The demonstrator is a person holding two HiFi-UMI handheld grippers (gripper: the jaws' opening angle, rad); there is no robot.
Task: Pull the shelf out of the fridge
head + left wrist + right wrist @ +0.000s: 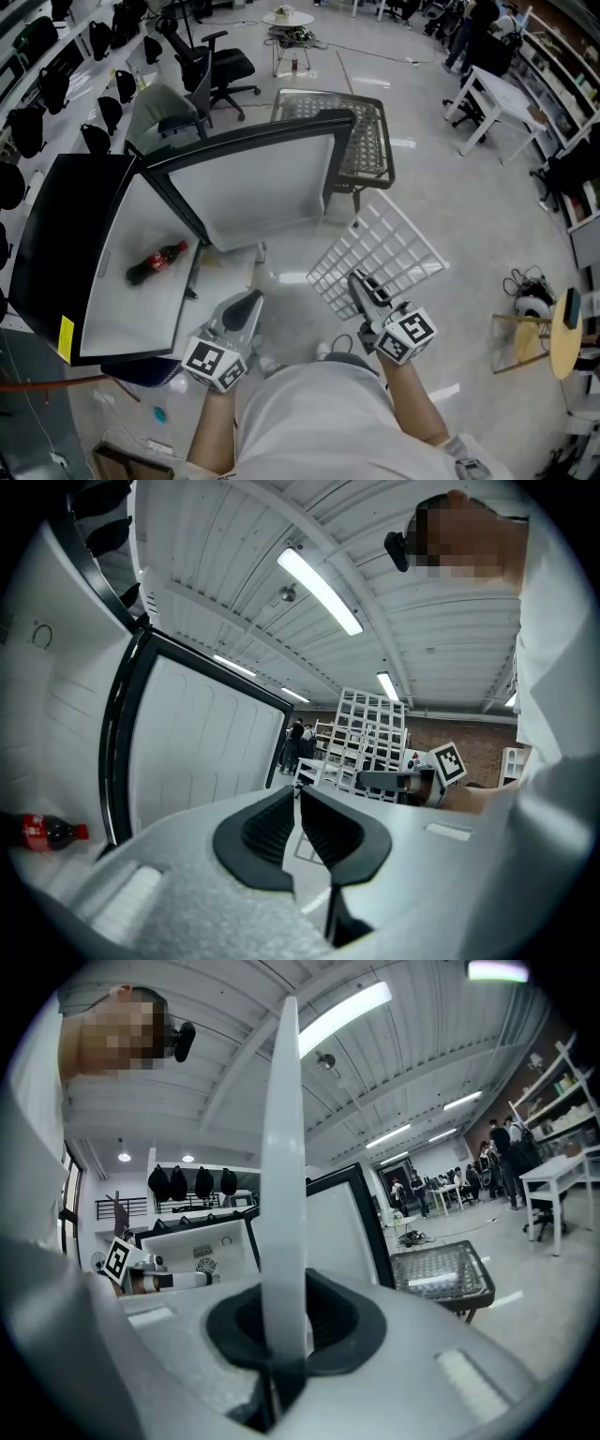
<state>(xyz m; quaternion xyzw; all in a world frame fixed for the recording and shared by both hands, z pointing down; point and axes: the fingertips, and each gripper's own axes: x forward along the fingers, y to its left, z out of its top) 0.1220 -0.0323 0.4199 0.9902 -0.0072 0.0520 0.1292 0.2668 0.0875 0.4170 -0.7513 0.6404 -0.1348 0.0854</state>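
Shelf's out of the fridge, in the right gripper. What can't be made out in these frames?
- Bottle label: too small in head view, and small at the left gripper view's edge.
- Shelf grid: edge-on in right gripper view, just a white strip.
- Shelf's gripped edge: head view, covered by the right gripper.
- Fridge near corner: head view, behind the left gripper.
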